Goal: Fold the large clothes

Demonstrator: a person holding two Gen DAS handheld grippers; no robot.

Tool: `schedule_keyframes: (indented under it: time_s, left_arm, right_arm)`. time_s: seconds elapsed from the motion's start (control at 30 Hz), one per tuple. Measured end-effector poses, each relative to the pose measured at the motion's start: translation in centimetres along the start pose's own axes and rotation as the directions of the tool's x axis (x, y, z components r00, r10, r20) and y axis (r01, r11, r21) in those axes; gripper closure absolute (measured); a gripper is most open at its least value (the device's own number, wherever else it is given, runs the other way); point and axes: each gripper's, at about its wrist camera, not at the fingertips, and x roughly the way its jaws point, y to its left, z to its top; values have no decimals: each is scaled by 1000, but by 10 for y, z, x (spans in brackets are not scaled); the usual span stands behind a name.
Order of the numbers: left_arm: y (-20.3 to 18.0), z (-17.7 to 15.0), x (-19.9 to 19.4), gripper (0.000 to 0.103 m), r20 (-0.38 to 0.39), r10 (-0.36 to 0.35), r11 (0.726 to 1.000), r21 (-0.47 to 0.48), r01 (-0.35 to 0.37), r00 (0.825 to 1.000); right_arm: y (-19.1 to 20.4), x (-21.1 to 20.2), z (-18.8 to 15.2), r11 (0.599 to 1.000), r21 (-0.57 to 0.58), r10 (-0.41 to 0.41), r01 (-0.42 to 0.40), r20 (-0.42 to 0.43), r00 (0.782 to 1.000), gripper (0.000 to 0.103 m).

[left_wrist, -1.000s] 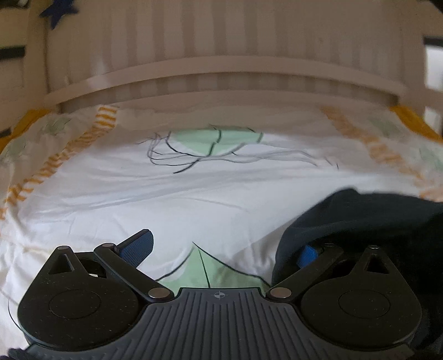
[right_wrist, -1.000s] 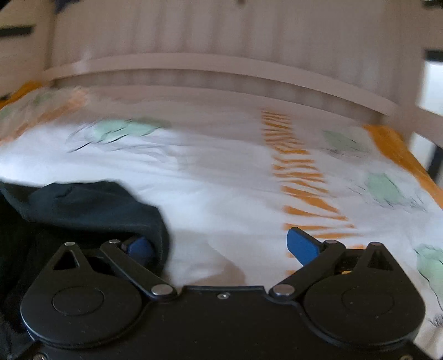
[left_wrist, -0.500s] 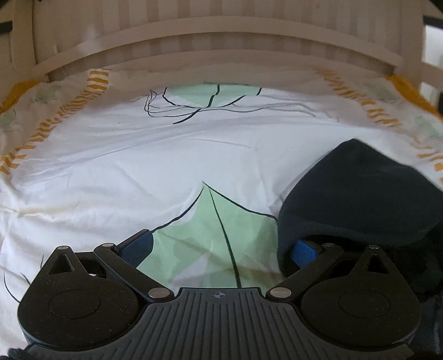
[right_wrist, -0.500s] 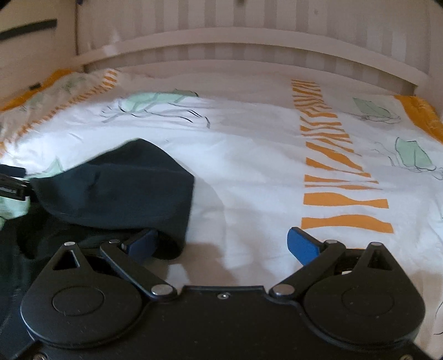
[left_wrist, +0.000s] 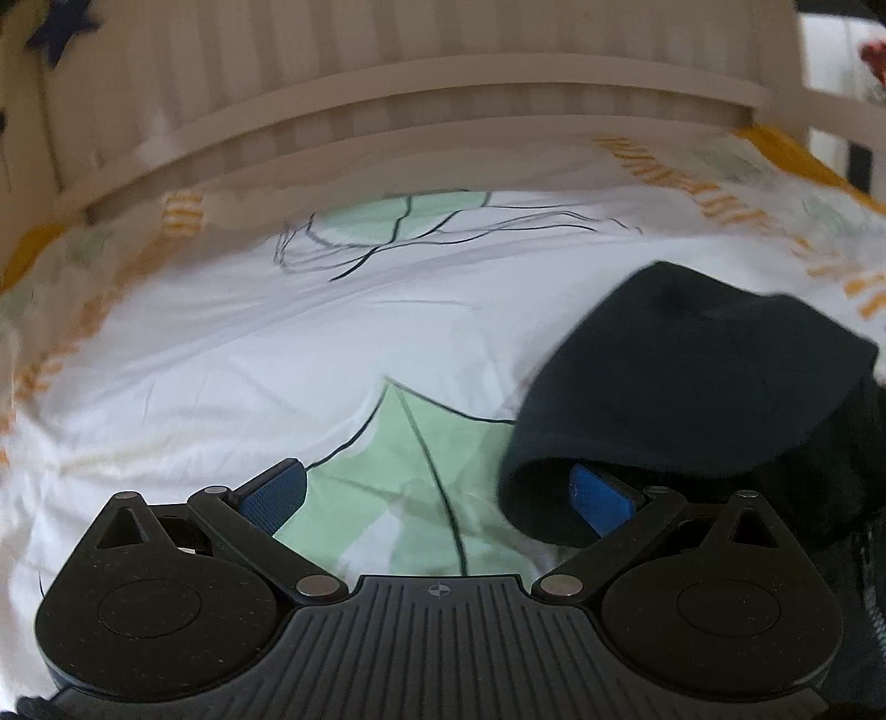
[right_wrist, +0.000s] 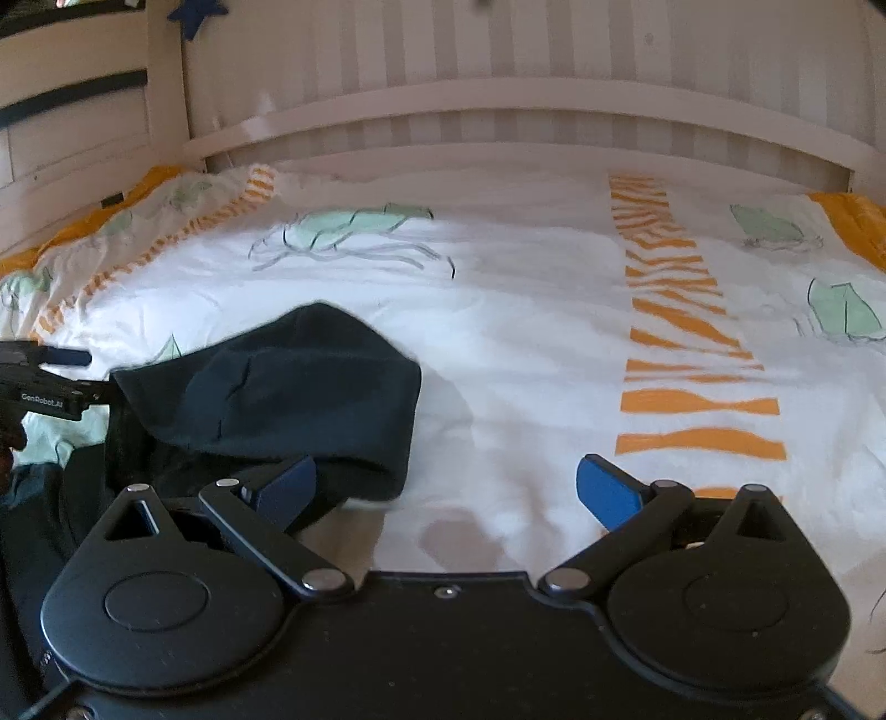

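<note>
lying bunched on the white bedsheet (right_wrist: 526, 332), the dark garment (right_wrist: 288, 387) sits between the two grippers, its rounded fold humped toward the slatted headboard (right_wrist: 498, 111); its long axis cannot be told, since most of the cloth runs off the lower left of the right wrist view and the right edge of the left wrist view

left gripper (left_wrist: 437, 495) has its blue fingers spread wide apart, the left pad (left_wrist: 274, 493) bare over the green leaf print (left_wrist: 387, 471), the right pad (left_wrist: 598, 498) tucked under the overhanging lip of the dark garment (left_wrist: 692, 387), so whether cloth touches it is hard to say. right gripper (right_wrist: 446, 487) is likewise spread wide, with its left finger (right_wrist: 288, 487) against the garment's edge and its right finger (right_wrist: 606, 490) over plain sheet near the orange stripe print (right_wrist: 692, 387). neither clamps anything. at the left edge of the right wrist view the left gripper's body shows, partly cut off

the left wrist view is blurred by motion, smearing the headboard and the sheet's edges

compared with half a second ago the fold looms larger and higher in the left view, and in the right view more of the headboard corner and a blue star (right_wrist: 196, 14) have come into sight
</note>
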Motion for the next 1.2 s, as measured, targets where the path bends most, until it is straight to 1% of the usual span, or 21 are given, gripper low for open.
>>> schedule_keyframes:
  time_s: [0.1,0.17,0.3,0.37,0.43,0.5,0.57,0.63,0.67,0.73,0.8,0.83,0.87,0.9,0.93,0.97,1.03,1.07,1.13,1.2]
  left_arm:
    - [-6,1,-1,0,11,5,999,36,-5,1000]
    - [-4,2,-5,0,28,3,1000,22,-4,1000]
    - [13,3,-25,0,61,-32,997,-75,37,998]
    - [19,5,-36,0,91,-20,991,-126,31,996]
    - [21,9,-44,0,122,-4,983,-183,26,993]
    - [17,16,-44,0,143,-11,978,-203,40,990]
    - [7,22,-35,0,117,-25,987,-156,44,993]
    - [-7,23,-20,0,81,-16,995,-95,24,997]
    - [-12,21,-12,0,60,-8,997,-77,13,998]
    - [-18,12,5,0,7,12,997,-71,-12,1000]
    - [-19,0,22,0,-56,29,996,-80,-33,998]
    - [-17,-6,27,0,-71,21,995,-93,-27,997]
    - [-13,-11,30,0,-64,2,992,-127,-10,998]
    - [-8,-14,32,0,-59,-19,987,-162,9,998]
    - [-2,-16,34,0,-60,-41,981,-189,29,997]
    - [3,-17,36,0,-62,-65,974,-220,50,996]
    - [12,-21,39,0,-59,-101,960,-269,82,993]
    - [13,-22,39,0,-56,-105,958,-275,86,993]
    - [11,-22,40,0,-54,-93,963,-260,76,994]
    - [7,-22,41,0,-54,-87,965,-254,71,995]
  right_arm:
    - [6,0,-4,1000,-26,-1,1,-2,1000,2]
    - [5,0,-4,1000,-12,6,-6,2,1000,2]
    - [-5,-5,2,995,89,40,-45,54,998,2]
    - [-9,-5,6,989,134,52,-62,70,996,2]
    - [-9,0,12,985,163,50,-62,72,996,2]
    - [-6,6,17,983,172,54,-66,74,996,2]
    - [0,14,24,984,163,58,-69,75,996,2]
    - [5,24,29,985,159,54,-64,62,997,2]
    - [6,29,31,985,163,53,-60,52,997,2]
    - [8,39,31,983,178,50,-55,33,998,2]
    - [5,49,28,978,203,48,-48,6,999,3]
    - [4,55,24,977,211,41,-36,-20,999,8]
    - [3,62,20,978,208,21,-9,-58,998,14]
    - [2,69,14,980,199,5,16,-101,995,25]
    - [1,71,8,982,187,-3,23,-107,994,26]
    - [2,69,3,984,175,-3,18,-83,997,27]
    - [2,65,-1,985,172,-7,18,-64,998,27]
    - [2,65,-1,985,171,-8,19,-65,998,27]
    - [3,63,1,986,166,-11,22,-68,998,26]
    - [4,61,5,986,165,4,6,-63,998,24]
